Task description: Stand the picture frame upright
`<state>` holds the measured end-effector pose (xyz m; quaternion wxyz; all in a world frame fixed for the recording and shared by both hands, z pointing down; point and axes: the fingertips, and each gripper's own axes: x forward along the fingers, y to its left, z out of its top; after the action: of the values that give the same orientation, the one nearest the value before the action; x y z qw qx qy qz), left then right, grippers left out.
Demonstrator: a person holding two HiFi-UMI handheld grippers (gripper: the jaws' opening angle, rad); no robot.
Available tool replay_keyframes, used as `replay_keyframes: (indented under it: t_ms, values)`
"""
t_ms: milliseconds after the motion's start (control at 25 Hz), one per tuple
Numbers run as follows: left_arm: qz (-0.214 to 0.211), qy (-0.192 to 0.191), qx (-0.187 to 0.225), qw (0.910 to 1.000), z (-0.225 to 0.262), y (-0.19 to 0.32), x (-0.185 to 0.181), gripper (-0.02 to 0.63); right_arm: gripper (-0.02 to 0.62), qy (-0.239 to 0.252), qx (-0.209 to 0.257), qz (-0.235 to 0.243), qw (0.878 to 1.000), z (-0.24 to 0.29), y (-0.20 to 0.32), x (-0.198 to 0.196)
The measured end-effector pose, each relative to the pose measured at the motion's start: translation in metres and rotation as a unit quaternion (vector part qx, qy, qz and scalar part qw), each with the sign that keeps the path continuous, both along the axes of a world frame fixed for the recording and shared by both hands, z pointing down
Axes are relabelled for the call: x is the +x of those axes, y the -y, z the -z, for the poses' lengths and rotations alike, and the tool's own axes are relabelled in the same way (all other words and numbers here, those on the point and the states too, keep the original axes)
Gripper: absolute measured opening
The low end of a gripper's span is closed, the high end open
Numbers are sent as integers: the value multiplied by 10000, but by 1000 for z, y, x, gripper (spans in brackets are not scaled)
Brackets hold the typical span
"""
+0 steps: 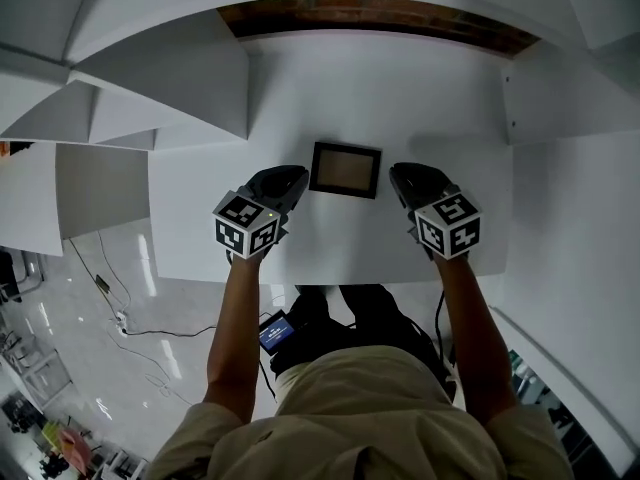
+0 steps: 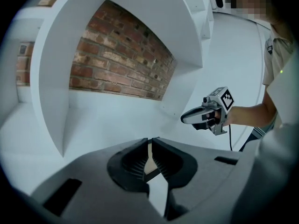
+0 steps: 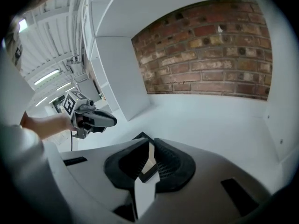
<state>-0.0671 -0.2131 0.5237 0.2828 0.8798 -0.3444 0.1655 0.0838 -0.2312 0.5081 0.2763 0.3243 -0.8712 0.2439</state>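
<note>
1. Nearest, at 6 o'clock in the head view, is the person's khaki shirt [image 1: 350,408]. A small blue device [image 1: 278,333] sits at the waist, its print too small to read. A glossy pale floor [image 1: 70,308] strewn with cables lies toward 8 o'clock.
2. Two bare forearms reach forward side by side, angling slightly inward. Each hand is tucked under a cube of black-and-white square markers.
3. The left gripper [image 1: 299,176] has its jaws pressed together with nothing between them. The right gripper [image 1: 396,174] is closed the same way and holds nothing.
4. The picture frame [image 1: 345,169] lies flat on the white table [image 1: 400,98], dark-bordered with a tan centre. The left gripper's tip is just beside it at its 9 o'clock, and the right gripper's tip at its 3 o'clock.
5. White angled panels [image 1: 170,78] flank the table at 10 and 2 o'clock. A red brick wall [image 1: 370,13] closes the far side at 12 o'clock.
</note>
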Motion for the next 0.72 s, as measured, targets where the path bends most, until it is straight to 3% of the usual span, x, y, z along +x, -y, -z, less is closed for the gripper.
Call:
replay_keyframes:
  t_ms: [160, 720]
  values:
    - [79, 95, -263, 9996, -36, 11, -3, 9, 95, 20, -459, -103, 9989, -39, 1, -5]
    - [102, 228, -1067, 9940, -101, 30, 9, 77, 124, 186, -1442, -604, 9875, -114, 9, -8]
